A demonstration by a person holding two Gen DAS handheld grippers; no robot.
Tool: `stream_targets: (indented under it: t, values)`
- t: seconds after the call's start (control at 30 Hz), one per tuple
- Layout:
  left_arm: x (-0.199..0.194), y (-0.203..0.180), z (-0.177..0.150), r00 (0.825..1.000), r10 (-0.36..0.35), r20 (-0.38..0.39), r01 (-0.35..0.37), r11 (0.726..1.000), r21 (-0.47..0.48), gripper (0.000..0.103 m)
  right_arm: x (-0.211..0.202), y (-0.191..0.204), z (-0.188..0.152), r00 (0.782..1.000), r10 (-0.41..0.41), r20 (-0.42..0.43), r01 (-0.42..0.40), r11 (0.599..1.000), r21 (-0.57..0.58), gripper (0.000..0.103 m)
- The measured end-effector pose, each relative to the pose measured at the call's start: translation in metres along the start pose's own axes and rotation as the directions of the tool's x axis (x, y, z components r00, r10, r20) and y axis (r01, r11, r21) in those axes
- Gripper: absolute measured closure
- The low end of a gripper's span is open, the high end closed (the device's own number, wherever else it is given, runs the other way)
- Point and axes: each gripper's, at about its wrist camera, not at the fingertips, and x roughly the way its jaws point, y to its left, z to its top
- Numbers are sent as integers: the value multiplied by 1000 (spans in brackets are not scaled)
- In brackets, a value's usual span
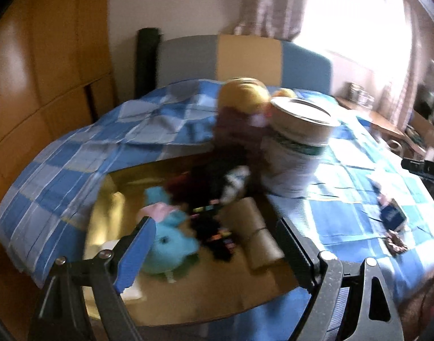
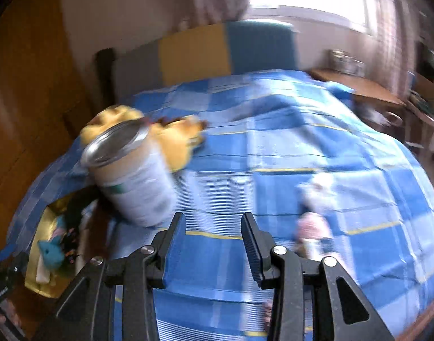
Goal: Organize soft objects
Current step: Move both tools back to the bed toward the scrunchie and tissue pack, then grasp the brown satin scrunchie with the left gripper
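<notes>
Left wrist view: cardboard box (image 1: pixel 109 199) on the bed already holds a blue plush (image 1: pixel 168 247) and dark soft items; yellow plush (image 2: pixel 185 139) and a small toy (image 2: pixel 316 227) remain out on the blanket (image 2: pixel 302 147); left gripper (image 1: pixel 217 244) and right gripper (image 2: pixel 214 241) both spread, empty; task judged partly done

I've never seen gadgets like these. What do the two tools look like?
Both are black metal frames with silver screws. The left tool has a blue pad on one finger and a black ribbed one opposite. The right tool shows dark ribbed fingers.
</notes>
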Motion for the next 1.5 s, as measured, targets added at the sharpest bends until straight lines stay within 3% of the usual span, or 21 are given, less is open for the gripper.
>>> stream_targets:
  t: [0.23,0.4,0.6,0.67,0.8,0.9,0.97,1.1,1.2,1.23,1.27,1.33,1.4,1.47,1.5]
  values:
    - [13,-73,9,983,-176,-48,182,972,150,16,-41,-88,-8,990,-139,33,130,972,197,63]
    - [27,-131,2,944,-300,-135,326,911,254,18,-52,-128,-27,982,-189,-9,185,944,273,63]
    - [46,-199,-11,861,-433,-269,501,812,298,25,-57,-145,-41,984,-177,-23,175,933,314,63]
    - [50,-224,-15,814,-492,-308,575,759,306,25,-60,-146,-45,986,-167,-22,166,934,316,63]
    - [65,-267,-24,751,-525,-400,647,707,286,24,-61,-145,-48,988,-151,-24,151,939,309,63]
    - [76,-295,-30,741,-520,-424,658,689,304,16,-60,-145,-51,990,-141,-32,144,943,299,63]
    - [81,-311,-34,747,-512,-424,653,685,323,8,-59,-146,-53,991,-133,-36,137,944,301,63]
    - [94,-335,-40,739,-498,-454,661,664,349,7,-57,-149,-56,992,-121,-42,128,943,308,63]
    - [107,-351,-49,757,-463,-461,642,660,392,9,-55,-151,-58,993,-112,-45,121,940,319,63]
    - [112,-353,-51,763,-450,-464,634,664,397,19,-55,-152,-59,993,-110,-46,119,940,321,63]
    - [118,-354,-53,750,-456,-479,646,661,381,32,-54,-153,-59,993,-108,-48,118,940,321,63]
    - [126,-352,-59,729,-465,-503,664,660,351,39,-51,-153,-61,992,-108,-59,122,940,319,63]
    - [124,-346,-60,731,-486,-479,668,651,360,50,-49,-154,-61,992,-108,-66,124,939,320,63]
    - [124,-338,-59,721,-499,-481,680,645,350,83,-47,-154,-61,992,-105,-70,122,939,321,63]
    - [123,-331,-56,719,-506,-477,681,652,334,89,-46,-152,-60,993,-98,-73,116,941,318,63]
